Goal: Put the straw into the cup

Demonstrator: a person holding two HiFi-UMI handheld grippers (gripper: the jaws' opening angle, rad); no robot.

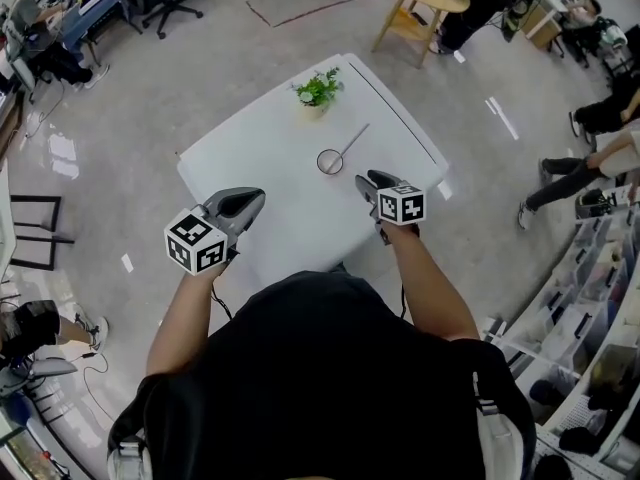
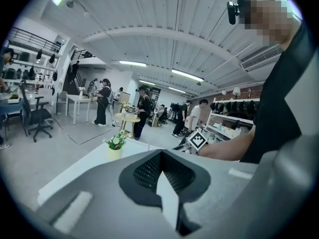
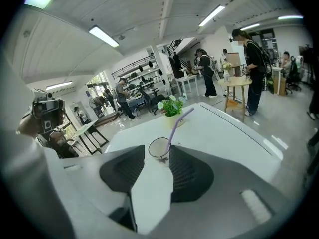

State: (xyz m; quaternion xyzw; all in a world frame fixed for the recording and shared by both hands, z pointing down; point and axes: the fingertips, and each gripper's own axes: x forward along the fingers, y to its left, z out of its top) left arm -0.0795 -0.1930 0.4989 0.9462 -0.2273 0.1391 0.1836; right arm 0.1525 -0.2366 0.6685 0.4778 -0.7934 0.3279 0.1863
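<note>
**Straw (image 1: 352, 140) stands in cup; both grippers empty**

Left side: the left gripper (image 1: 250, 200) hangs over the near-left part of the bench (image 1: 260, 148). Its jaws are closed on nothing, and it is well apart from the cup (image 1: 330, 162).

Centre: the cup stands upright. The purple straw rests inside it, with its long axis leaning up and away to the right.

Right side: the right gripper (image 1: 366, 183) is the nearer one. Its jaws are parted and empty, and the cup is just ahead of its tips.

Judgement: the placement appears done.

No brand or writing is legible, only the square markers on the gripper cubes.
</note>
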